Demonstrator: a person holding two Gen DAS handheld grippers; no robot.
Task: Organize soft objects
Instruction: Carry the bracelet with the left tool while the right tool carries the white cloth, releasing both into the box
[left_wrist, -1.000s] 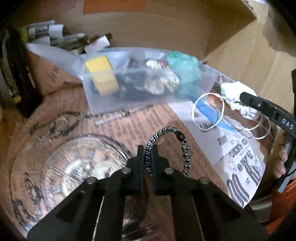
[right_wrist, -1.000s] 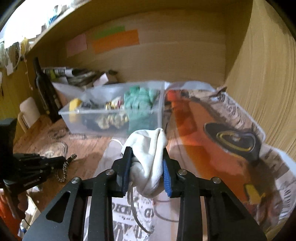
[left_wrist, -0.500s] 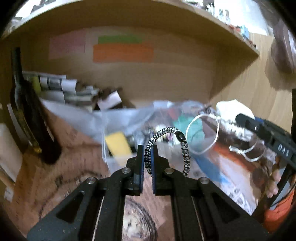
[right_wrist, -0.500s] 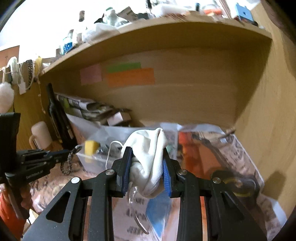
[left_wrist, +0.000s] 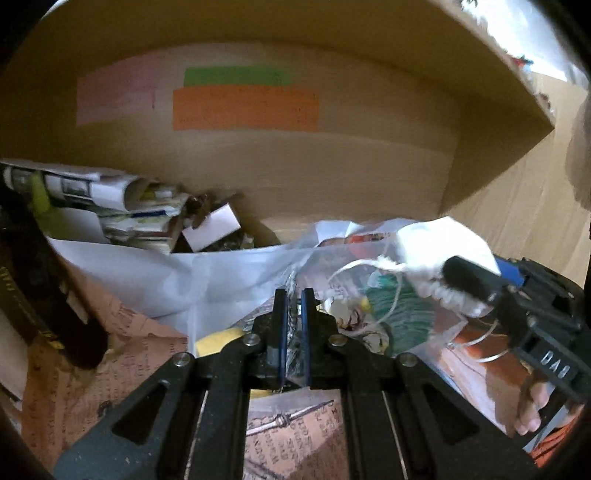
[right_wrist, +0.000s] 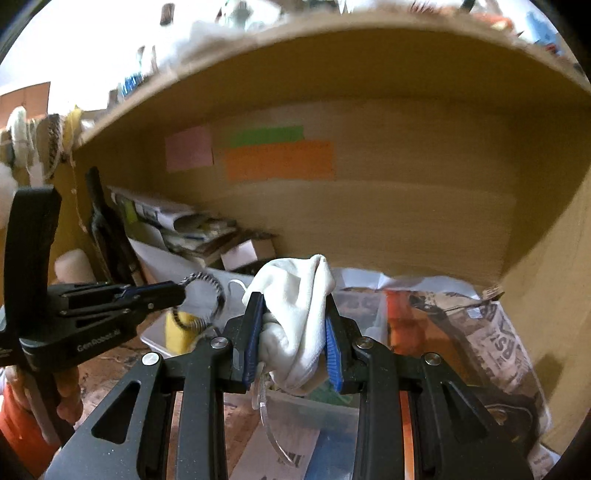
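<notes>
Cloth (right_wrist: 295, 325), white, bunched, pinched in right tool (right_wrist: 291, 343)

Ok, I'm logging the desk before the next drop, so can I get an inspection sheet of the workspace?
Surface: desk covered in printed paper.
Job's things: white cloth, braided loop, both held off the desk; clear bin holding teal fabric.
Clutter: rolled papers, dark bottle.
Grippers: left gripper shut on braided loop; right gripper shut on white cloth.
Cables: nothing seen; white string hangs from the cloth.
Surroundings: wooden back wall with coloured notes; shelf above.
</notes>
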